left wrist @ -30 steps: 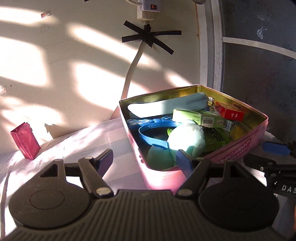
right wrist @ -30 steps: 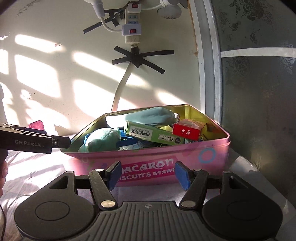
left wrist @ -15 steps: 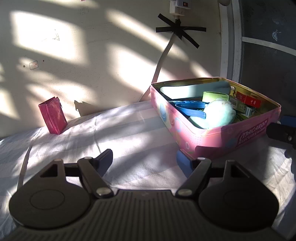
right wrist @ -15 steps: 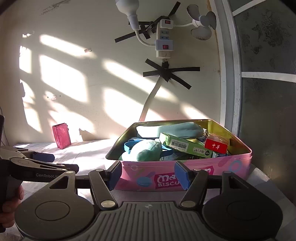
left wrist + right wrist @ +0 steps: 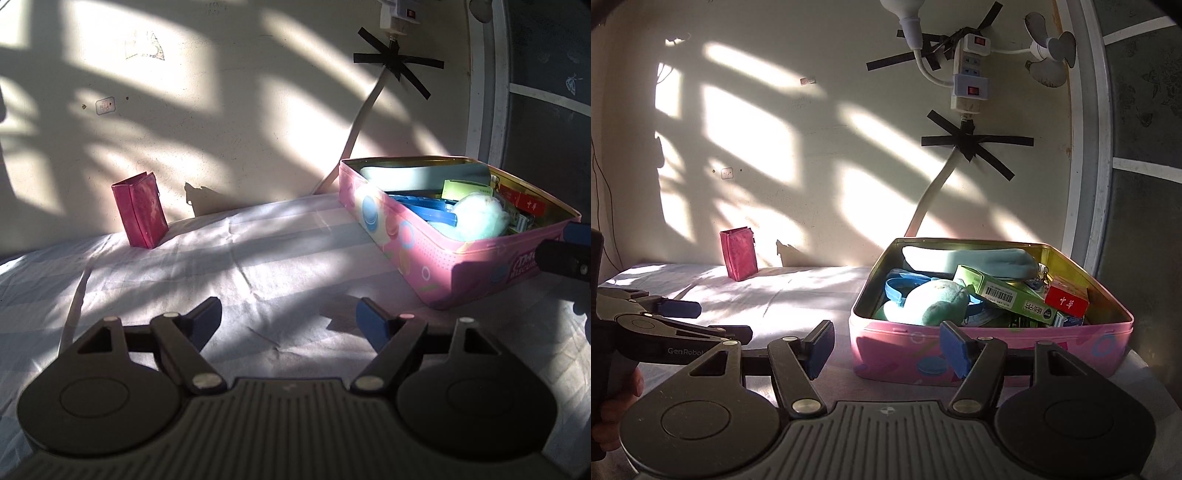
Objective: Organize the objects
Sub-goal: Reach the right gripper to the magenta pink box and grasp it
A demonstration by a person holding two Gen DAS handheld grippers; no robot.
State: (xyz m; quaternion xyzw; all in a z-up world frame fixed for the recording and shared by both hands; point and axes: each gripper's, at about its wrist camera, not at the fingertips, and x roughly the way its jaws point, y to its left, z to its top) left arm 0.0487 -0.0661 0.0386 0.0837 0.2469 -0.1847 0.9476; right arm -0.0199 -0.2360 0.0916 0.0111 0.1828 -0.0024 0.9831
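Observation:
A pink biscuit tin (image 5: 424,258) (image 5: 993,354) stands open on the white cloth at the right. It holds a green plush toy (image 5: 934,301), a blue band (image 5: 421,210), a green box (image 5: 1008,295), a small red box (image 5: 1065,301) and a teal pouch (image 5: 975,260). A dark pink box (image 5: 142,212) (image 5: 738,258) stands upright against the wall at the left. My left gripper (image 5: 290,319) is open and empty over the cloth, left of the tin. My right gripper (image 5: 886,345) is open and empty, just in front of the tin's near wall.
A white cloth (image 5: 240,258) covers the table. A taped power strip (image 5: 967,81) and its cable hang on the wall behind the tin. A grey door frame (image 5: 1086,147) lies to the right. The left gripper also shows in the right wrist view (image 5: 665,325).
Both grippers have drawn back from the tin. My left gripper has swung left and back, bringing the dark pink box into fuller view. The tin's contents are unchanged.

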